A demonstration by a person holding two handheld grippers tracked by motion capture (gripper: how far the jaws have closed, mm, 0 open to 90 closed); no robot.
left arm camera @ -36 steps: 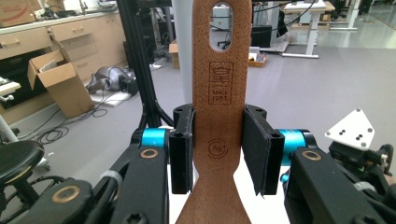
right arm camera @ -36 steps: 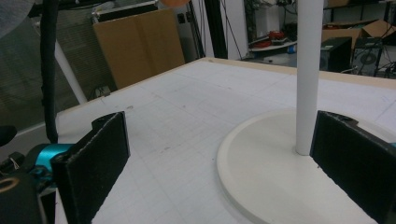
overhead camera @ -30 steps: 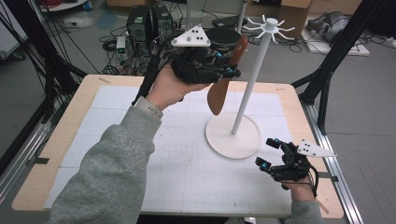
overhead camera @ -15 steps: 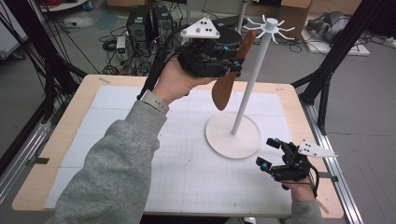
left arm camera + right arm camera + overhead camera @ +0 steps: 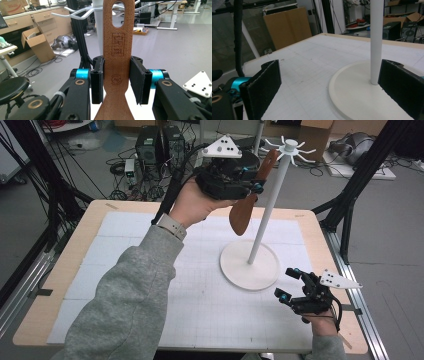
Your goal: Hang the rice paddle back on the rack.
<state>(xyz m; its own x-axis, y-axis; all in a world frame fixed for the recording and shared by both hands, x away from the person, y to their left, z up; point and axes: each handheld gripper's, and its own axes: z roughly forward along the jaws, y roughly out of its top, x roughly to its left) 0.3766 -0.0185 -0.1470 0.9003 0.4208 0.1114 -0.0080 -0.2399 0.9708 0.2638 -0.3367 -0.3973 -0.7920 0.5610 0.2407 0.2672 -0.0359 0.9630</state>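
My left gripper (image 5: 254, 187) is raised above the table's far side and is shut on a brown wooden spatula (image 5: 244, 214). The spatula hangs tilted, blade down, with its handle end close to the hooks (image 5: 289, 147) on top of a white stand (image 5: 267, 205). In the left gripper view the pads clamp the spatula's neck (image 5: 117, 50), and its hanging hole (image 5: 118, 12) lies just beside a white hook (image 5: 82, 13). My right gripper (image 5: 286, 284) rests low at the table's near right, open, next to the stand's round base (image 5: 250, 265). Nothing lies between its pads (image 5: 265, 82).
The stand's pole (image 5: 377, 37) and base (image 5: 357, 95) are right in front of the right gripper. A white gridded mat (image 5: 150, 270) covers the wooden table (image 5: 60, 275). Black frame legs (image 5: 350, 195), cables and boxes lie beyond the table.
The left gripper has risen a little with the spatula, bringing the handle end closer to the hooks. The right gripper has stayed in place.
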